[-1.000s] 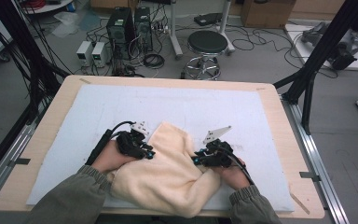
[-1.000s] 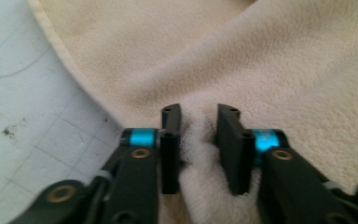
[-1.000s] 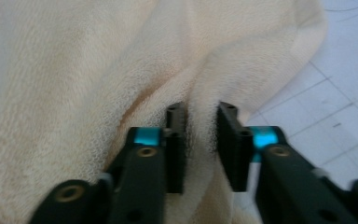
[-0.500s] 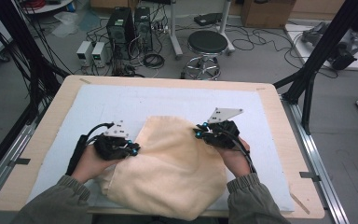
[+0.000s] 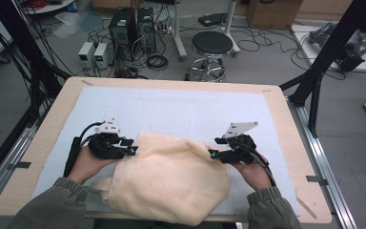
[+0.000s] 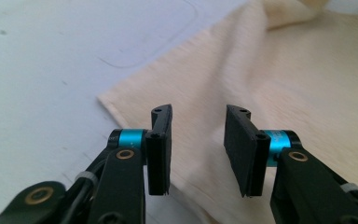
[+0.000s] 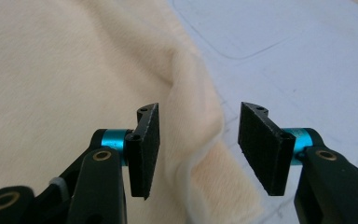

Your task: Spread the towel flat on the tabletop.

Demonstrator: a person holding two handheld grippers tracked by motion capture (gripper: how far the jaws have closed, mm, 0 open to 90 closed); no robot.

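A cream fleece cloth (image 5: 169, 176) lies spread on the white mat (image 5: 181, 109), hanging a little over the near table edge. My left gripper (image 5: 132, 146) sits at the cloth's far left corner; its jaws have just been opening and stand apart above the cloth (image 6: 261, 84), gripping nothing. My right gripper (image 5: 211, 148) is at the far right edge, jaws likewise just opened. In the right gripper view a raised fold of the cloth (image 7: 193, 102) lies below the gap, and the pads (image 7: 144, 149) do not touch it.
The mat covers a wooden table (image 5: 286, 114) with bare mat beyond the cloth. Past the far edge stand a black stool (image 5: 212, 45), computer towers (image 5: 131, 28) and cables on the floor. Black frame posts (image 5: 329, 52) rise at the right.
Both grippers carried the cloth's far edge away from the person and spread apart, then let it go. The cloth now lies flatter and wider.
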